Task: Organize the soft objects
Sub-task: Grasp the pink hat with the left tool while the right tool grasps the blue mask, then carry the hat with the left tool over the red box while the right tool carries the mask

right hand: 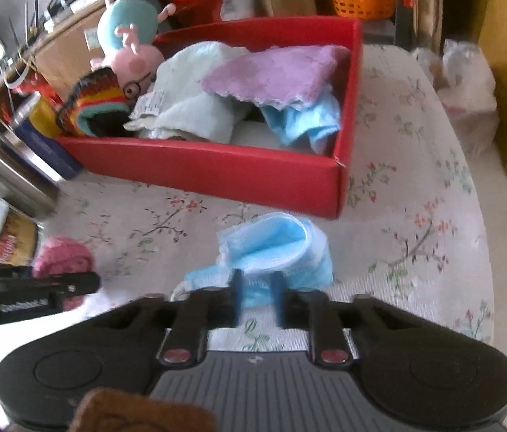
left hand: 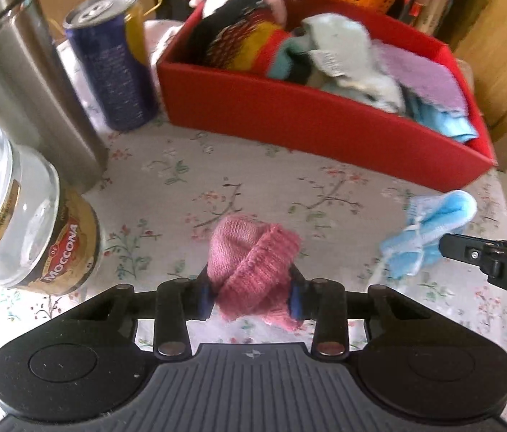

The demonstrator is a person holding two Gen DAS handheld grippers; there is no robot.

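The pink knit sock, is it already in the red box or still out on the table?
Still out. The pink knit sock sits bunched between the left gripper fingers over the floral tablecloth, short of the red box.

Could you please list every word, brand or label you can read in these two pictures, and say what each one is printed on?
"MOCCONA": on the label of the glass jar.
"DAS": white letters, cut off by the frame edge, on the right gripper.
Too blurred to read: the small print on the blue can, the tag on the pale green towel, and the white lettering on the left gripper.
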